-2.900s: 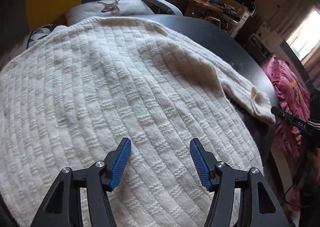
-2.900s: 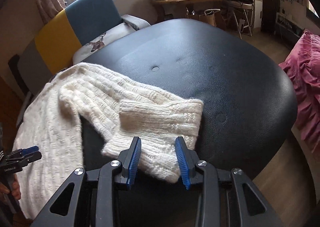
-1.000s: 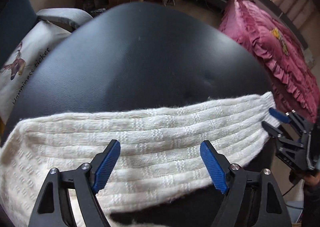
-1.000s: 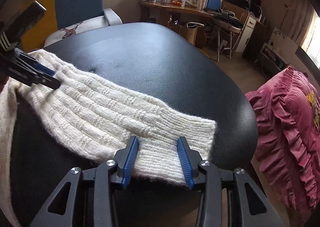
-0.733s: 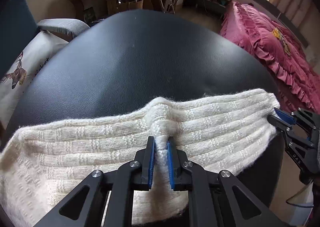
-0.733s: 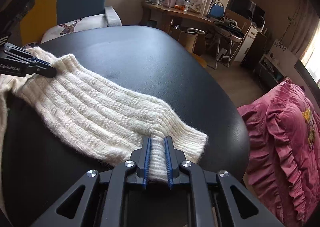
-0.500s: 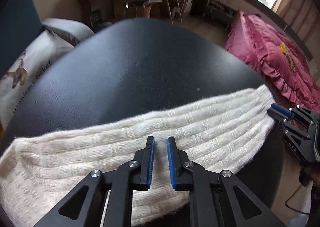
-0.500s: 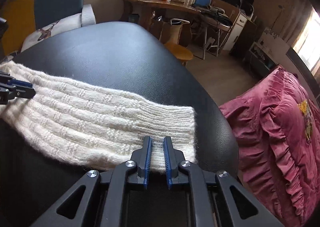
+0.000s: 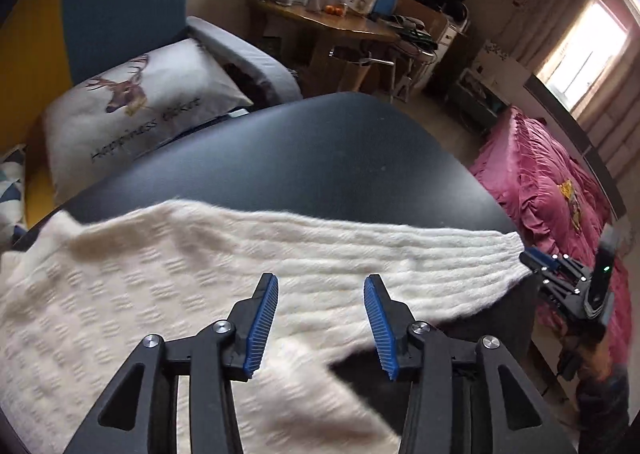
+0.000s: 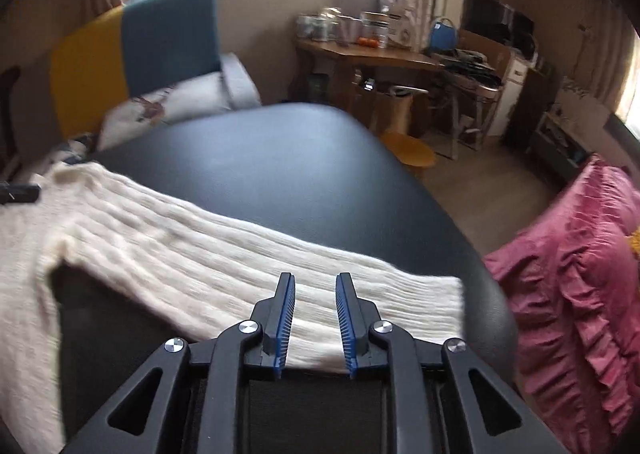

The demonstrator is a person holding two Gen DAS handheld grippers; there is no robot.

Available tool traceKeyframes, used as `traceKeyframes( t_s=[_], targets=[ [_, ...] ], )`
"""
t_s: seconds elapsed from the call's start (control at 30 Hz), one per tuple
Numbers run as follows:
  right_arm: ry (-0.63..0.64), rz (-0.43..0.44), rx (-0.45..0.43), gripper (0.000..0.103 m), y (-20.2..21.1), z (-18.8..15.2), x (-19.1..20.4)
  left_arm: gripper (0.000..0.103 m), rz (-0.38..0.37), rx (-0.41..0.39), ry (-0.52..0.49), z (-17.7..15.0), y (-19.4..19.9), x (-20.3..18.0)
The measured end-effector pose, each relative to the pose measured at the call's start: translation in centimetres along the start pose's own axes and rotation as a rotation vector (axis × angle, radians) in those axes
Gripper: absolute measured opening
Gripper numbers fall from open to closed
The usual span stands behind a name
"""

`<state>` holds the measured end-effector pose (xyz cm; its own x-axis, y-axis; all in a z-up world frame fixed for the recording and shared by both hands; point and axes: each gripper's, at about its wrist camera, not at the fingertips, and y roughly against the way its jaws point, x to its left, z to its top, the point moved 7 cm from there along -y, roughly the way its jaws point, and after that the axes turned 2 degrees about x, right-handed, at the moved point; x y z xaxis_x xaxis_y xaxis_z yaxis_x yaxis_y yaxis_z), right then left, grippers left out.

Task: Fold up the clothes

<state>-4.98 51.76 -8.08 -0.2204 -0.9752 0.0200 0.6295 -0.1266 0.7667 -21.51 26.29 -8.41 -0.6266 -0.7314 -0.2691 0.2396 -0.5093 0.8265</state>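
Note:
A cream knitted sweater (image 9: 120,294) lies on a black padded table (image 9: 320,157). Its sleeve (image 9: 380,254) is stretched flat to the right, with the cuff at the table's right edge. My left gripper (image 9: 320,328) is open and empty, just above the sleeve near the body. My right gripper (image 10: 315,320) is partly open and empty over the cuff end of the sleeve (image 10: 248,266); it also shows at the cuff in the left wrist view (image 9: 560,278). The left gripper's tip shows at the far left of the right wrist view (image 10: 20,191).
A blue and yellow armchair (image 9: 120,5) with a deer cushion (image 9: 136,105) stands behind the table. A pink bedspread (image 9: 560,189) lies to the right. A cluttered wooden desk (image 10: 372,49) stands at the back.
Both grippers were shut on the sleeve and have now opened and let it go. The sleeve lies straighter and flat. Both views have pulled back a little.

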Motion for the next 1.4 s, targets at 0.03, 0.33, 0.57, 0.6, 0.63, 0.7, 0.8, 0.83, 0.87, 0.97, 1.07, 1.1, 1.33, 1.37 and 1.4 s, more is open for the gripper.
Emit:
traceKeyframes(
  t_s=[0.03, 0.33, 0.57, 0.6, 0.63, 0.7, 0.8, 0.83, 0.87, 0.97, 1.07, 1.1, 1.33, 1.37, 1.4],
  targets=[
    [0.010, 0.059, -0.001, 0.021, -0.1, 0.6, 2.1, 0.046, 0.011, 0.005, 0.002, -1.1, 0.4, 0.8],
    [0.143, 0.158, 0.225, 0.021, -8.2, 0.6, 14.5, 0.046, -0.036, 0.110, 0.026, -10.3, -0.9, 1.7],
    [-0.006, 0.206, 0.223, 0.021, -8.8, 0.6, 12.5, 0.047, -0.055, 0.144, -0.032, -11.7, -1.9, 0.9],
    [-0.081, 0.270, 0.215, 0.022, -7.9, 0.5, 12.2, 0.047, -0.080, 0.140, -0.003, -11.2, -1.7, 1.3],
    [-0.168, 0.375, 0.219, 0.025, -6.8, 0.2, 12.1, 0.047, -0.103, 0.136, 0.027, -10.6, -1.4, 1.7],
    [-0.318, 0.648, 0.284, 0.031, -5.2, -1.1, 13.3, 0.047, -0.109, 0.094, 0.068, -8.8, -0.6, 2.9],
    [-0.388, 0.908, 0.387, 0.032, -3.6, -3.7, 16.5, 0.052, -0.087, 0.041, 0.082, -5.5, 0.0, 4.3],
    [-0.363, 0.901, 0.395, 0.032, -3.5, -4.3, 17.3, 0.052, -0.077, 0.027, 0.083, -4.3, 0.1, 4.6],
    [-0.336, 0.875, 0.392, 0.032, -3.7, -4.6, 17.7, 0.052, -0.077, 0.030, 0.073, -3.4, -0.2, 4.8],
    [-0.335, 0.834, 0.400, 0.036, -5.3, -4.8, 18.2, 0.052, -0.073, 0.064, 0.008, -0.9, -1.7, 4.6],
    [-0.333, 0.876, 0.443, 0.037, -6.9, -4.1, 19.4, 0.052, -0.069, 0.125, -0.091, -0.4, -3.8, 3.0],
    [-0.315, 0.890, 0.464, 0.037, -7.3, -3.8, 20.2, 0.052, -0.062, 0.146, -0.125, -0.3, -4.4, 2.5],
    [-0.350, 1.093, 0.223, 0.038, -5.4, 0.7, 22.4, 0.052, 0.033, 0.257, -0.244, -0.5, -9.6, 1.8],
    [-0.375, 1.102, 0.197, 0.039, -5.1, 0.9, 21.8, 0.054, 0.034, 0.242, -0.243, -0.5, -9.7, 1.8],
    [-0.395, 1.100, 0.179, 0.040, -5.0, 0.7, 21.2, 0.057, 0.035, 0.225, -0.242, -0.5, -9.9, 1.8]
  ],
)
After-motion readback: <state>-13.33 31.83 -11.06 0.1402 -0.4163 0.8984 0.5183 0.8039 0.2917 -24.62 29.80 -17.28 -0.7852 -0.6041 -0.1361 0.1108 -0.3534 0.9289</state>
